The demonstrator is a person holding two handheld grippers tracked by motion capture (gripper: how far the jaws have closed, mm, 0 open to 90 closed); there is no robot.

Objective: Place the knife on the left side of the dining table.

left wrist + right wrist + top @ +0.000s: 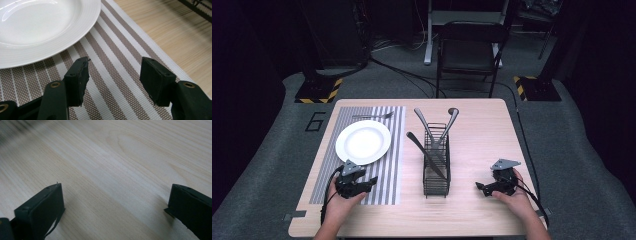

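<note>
Near edge of the light wood table (pixel 472 210): both hands rest on it. Left hand (pixel 343 202) holds the left gripper (pixel 371 182) over the near right part of a striped placemat (pixel 384 175), jaws spread, nothing between them. Right hand (pixel 514 197) holds the right gripper (pixel 480 187) on bare wood near the right edge, jaws spread wide, nothing held; a grey three-cornered plate sits on top of it.

Mid table: white plate (pixel 363 141) on the placemat, just beyond the left gripper. Right of the mat, a black wire caddy (pixel 436 172) stands upright, with a dark-handled knife (pixel 424 152) leaning toward the left and two utensils (pixel 439 125) crossing above it; their ends are too small to tell. A fork (pixel 373 116) lies on the mat's far edge, beyond the plate.

Beyond: grey carpet, a "6" marked at left, hazard-striped stand bases, a black chair (pixel 469 50), cables, dark room.

Left gripper view: woven brown-and-white weave of the placemat (pixel 120 75), ribbed plate rim (pixel 82 27), caddy corner (pixel 197 8) at top right. Right gripper view: wood grain (pixel 112 170) between the pads, blurred dark patch at top left.
</note>
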